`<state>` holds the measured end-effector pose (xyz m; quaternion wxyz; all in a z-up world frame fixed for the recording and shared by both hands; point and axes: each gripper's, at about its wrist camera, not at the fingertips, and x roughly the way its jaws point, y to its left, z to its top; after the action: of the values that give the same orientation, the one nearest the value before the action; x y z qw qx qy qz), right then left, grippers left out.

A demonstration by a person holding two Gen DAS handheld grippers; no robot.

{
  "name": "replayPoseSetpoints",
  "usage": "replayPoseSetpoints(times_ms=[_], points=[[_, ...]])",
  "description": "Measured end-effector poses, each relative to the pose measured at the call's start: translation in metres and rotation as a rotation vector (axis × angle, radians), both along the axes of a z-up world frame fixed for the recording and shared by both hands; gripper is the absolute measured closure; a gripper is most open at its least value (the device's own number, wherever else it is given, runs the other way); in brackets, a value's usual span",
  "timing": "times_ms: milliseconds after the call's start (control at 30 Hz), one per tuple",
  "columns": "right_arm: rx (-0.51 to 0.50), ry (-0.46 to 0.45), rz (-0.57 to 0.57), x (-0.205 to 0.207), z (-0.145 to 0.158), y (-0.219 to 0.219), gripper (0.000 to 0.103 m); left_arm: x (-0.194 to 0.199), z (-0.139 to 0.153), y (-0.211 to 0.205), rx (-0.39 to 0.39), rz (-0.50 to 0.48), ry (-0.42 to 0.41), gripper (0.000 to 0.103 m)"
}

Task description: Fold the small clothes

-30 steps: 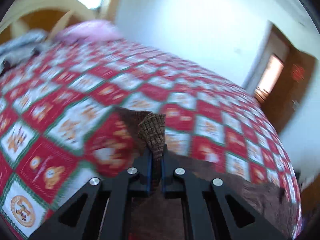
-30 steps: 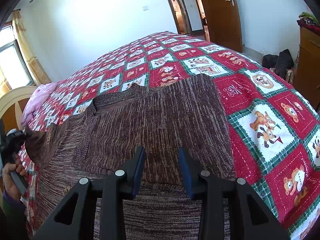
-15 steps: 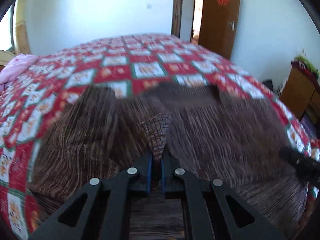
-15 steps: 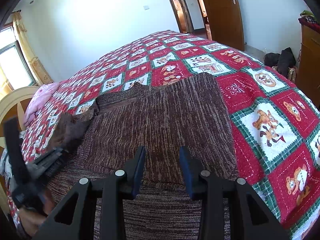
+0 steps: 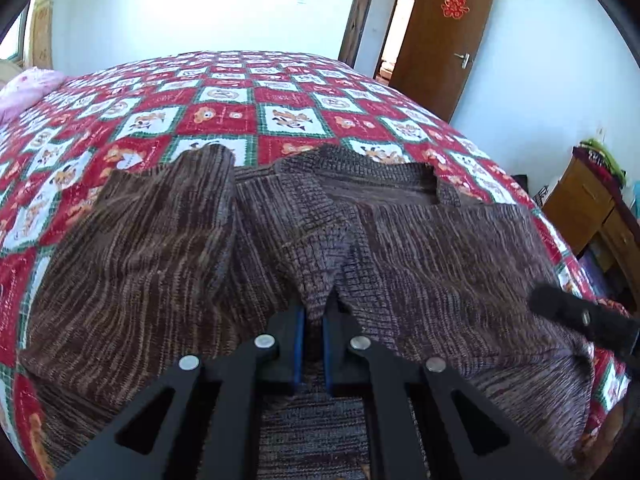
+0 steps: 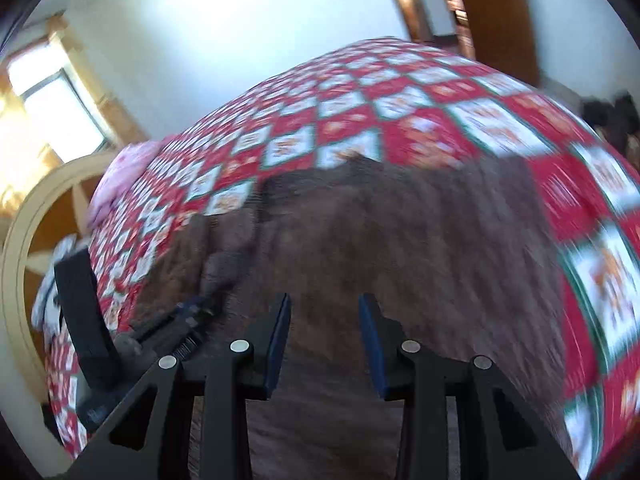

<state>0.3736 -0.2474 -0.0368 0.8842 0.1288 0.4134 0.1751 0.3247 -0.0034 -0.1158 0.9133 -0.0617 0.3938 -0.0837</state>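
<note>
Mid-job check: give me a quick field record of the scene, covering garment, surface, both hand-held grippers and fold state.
garment: brown knit sweater
surface: red patchwork quilt on a bed
left hand-held gripper: shut on a pinched fold of the sweater
right hand-held gripper: open, nothing between its fingers, over the sweater
fold state: left sleeve lies folded over the body; fold unfinished

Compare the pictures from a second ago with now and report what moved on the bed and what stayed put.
The left gripper, jaws shut on the sweater's sleeve cuff, carried that sleeve from out over the quilt inward, across the sweater body. The right gripper shifted; its view is now blurred. Unchanged: the left grip stays on the cuff, the right jaws stay apart and hold nothing, and the sweater body still lies on the quilt.
</note>
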Motion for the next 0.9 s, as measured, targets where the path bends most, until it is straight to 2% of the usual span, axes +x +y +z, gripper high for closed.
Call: replayPoseSetpoints(times_ms=[100, 167, 300, 433, 567, 633, 767, 900], points=[[-0.017, -0.011, 0.075, 0.033, 0.005, 0.032, 0.066, 0.001, 0.000, -0.001, -0.001, 0.003, 0.000, 0.095], [0.019, 0.030, 0.122, 0.061, -0.002, 0.051, 0.066, 0.002, -0.001, 0.001, -0.011, 0.006, 0.001, 0.095], [0.032, 0.074, 0.169, 0.098, -0.017, 0.084, 0.066, 0.002, -0.002, 0.003, -0.028, 0.006, 0.003, 0.095], [-0.066, 0.101, 0.212, 0.121, -0.031, 0.117, 0.066, 0.003, -0.002, 0.006, -0.048, 0.006, 0.007, 0.095], [-0.063, 0.070, 0.233, 0.128, -0.034, 0.123, 0.068, 0.004, -0.003, 0.008, -0.047, 0.009, 0.035, 0.095], [-0.086, 0.034, 0.238, 0.126, -0.033, 0.123, 0.094, 0.005, -0.003, 0.007, -0.049, 0.009, 0.036, 0.095], [-0.087, -0.007, 0.229, 0.117, -0.028, 0.118, 0.095, 0.006, -0.003, 0.007, -0.050, 0.009, 0.035, 0.095], [-0.033, -0.037, 0.206, 0.104, -0.011, 0.106, 0.096, 0.003, -0.001, 0.008, -0.089, 0.009, -0.006, 0.095]])
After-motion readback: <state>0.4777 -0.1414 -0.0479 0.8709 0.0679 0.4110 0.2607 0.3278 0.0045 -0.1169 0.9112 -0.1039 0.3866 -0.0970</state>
